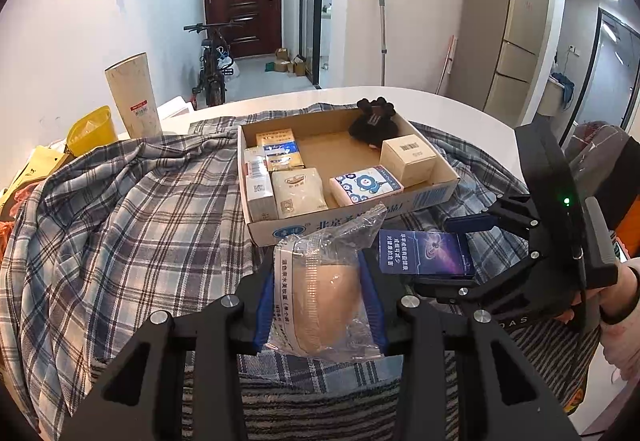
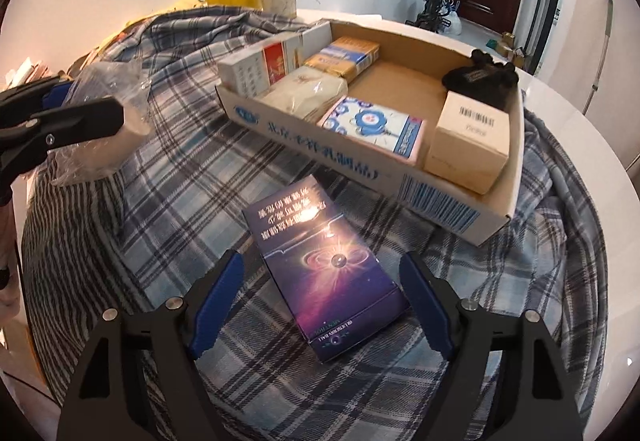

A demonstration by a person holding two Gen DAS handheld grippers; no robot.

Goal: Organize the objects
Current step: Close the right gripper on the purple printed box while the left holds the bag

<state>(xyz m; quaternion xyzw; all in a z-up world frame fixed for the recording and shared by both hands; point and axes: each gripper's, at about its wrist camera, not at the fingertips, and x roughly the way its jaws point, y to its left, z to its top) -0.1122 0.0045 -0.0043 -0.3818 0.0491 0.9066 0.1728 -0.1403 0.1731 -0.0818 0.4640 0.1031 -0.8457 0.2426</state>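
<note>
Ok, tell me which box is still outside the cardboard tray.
The dark blue-purple box, lying on the plaid cloth before the tray, between the right gripper's open jaws.

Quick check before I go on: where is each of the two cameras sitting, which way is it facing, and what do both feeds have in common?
Left wrist: sits on the left gripper, facing across the plaid cloth to the cardboard tray; its fingers clamp a plastic-wrapped item; the right gripper and a hand show.
Right wrist: sits on the right gripper, angled down; its fingers straddle the purple box, pads clear; the left gripper shows.
Shared: tray, purple box, wrapped item, cloth.
</note>
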